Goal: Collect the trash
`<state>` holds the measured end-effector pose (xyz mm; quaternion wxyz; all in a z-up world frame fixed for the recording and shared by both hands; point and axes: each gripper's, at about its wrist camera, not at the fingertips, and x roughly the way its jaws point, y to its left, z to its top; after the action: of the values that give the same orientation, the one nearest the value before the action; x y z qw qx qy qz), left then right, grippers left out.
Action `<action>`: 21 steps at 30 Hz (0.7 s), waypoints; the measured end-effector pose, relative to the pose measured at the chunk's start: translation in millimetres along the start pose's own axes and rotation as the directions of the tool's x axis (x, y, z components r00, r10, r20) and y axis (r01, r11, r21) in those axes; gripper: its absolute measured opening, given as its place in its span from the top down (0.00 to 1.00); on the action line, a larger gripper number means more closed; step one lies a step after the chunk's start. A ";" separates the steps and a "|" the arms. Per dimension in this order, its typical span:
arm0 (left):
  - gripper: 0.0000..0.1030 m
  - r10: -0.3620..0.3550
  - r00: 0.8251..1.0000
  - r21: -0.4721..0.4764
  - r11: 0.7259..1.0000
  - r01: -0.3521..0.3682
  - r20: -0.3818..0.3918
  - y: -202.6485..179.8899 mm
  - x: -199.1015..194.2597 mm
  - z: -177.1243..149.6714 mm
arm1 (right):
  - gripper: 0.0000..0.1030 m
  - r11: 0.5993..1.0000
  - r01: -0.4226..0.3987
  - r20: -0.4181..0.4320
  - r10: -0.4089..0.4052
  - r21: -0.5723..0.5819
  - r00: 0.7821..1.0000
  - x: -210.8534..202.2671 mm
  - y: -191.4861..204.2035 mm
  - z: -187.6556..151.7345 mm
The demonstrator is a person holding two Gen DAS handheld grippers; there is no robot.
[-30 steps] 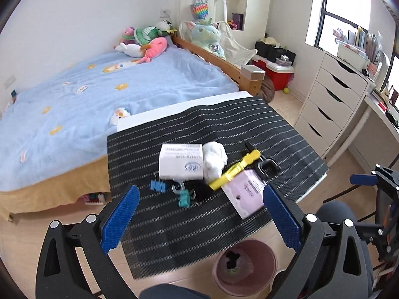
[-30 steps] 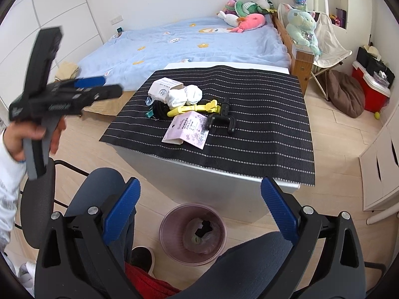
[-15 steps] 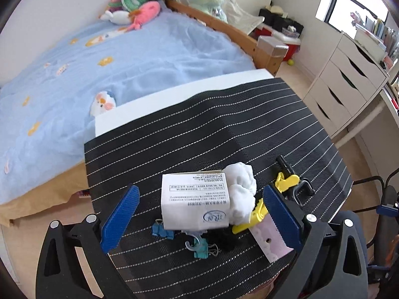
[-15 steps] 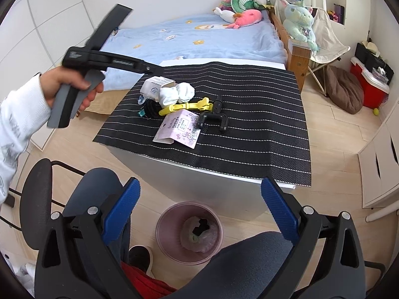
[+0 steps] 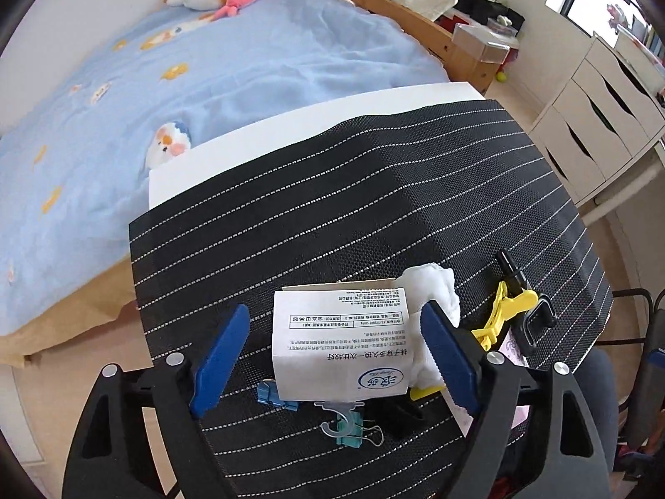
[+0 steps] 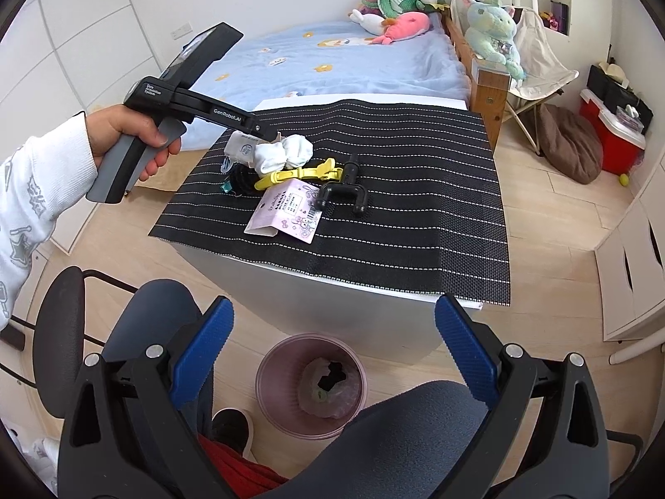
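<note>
A white paper box (image 5: 338, 343) lies on the striped black mat (image 5: 332, 216), with a crumpled white tissue (image 5: 434, 291) at its right. My left gripper (image 5: 332, 357) is open and straddles the box, one blue pad on each side. In the right wrist view the box (image 6: 241, 147) and tissue (image 6: 286, 154) sit under the left gripper's tip. A pink packet (image 6: 286, 210) lies near the mat's front edge. My right gripper (image 6: 332, 353) is open and empty, held low over the pink trash bin (image 6: 309, 378) on the floor.
A yellow clip (image 6: 299, 172), a black clamp (image 6: 345, 187), blue binder clips (image 5: 274, 393) and a teal clip (image 5: 349, 424) also lie on the mat. A bed (image 5: 166, 83) stands behind the table, white drawers (image 5: 594, 116) at the right, an office chair (image 6: 62, 320) at the left.
My left gripper has moved forward and down over the table until its open fingers straddle the white box. My right gripper has stayed over the bin.
</note>
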<state>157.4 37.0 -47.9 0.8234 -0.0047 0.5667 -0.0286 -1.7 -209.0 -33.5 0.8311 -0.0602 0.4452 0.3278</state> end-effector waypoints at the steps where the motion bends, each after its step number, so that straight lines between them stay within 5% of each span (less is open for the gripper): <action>1: 0.23 -0.003 1.000 0.000 1.000 0.003 0.001 0.1 0.1 -0.1 | 0.07 1.000 0.000 -0.001 0.000 0.000 1.000 0.6 -0.2 0.3; 8: 0.38 -0.007 1.000 -0.002 1.000 0.007 -0.003 0.1 3.9 -0.4 | 0.07 1.000 -0.002 -0.005 0.002 0.002 1.000 1.8 1.4 -0.2; 21: 0.38 -0.018 0.998 -0.007 1.000 0.018 0.064 0.1 -20.2 -2.9 | 0.07 1.000 -0.002 0.004 0.002 0.006 1.000 1.9 1.1 2.4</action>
<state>147.4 38.2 -30.1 0.8407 -0.0139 0.5403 -0.0337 0.0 -206.2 -33.4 0.8318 -0.0566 0.4444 0.3277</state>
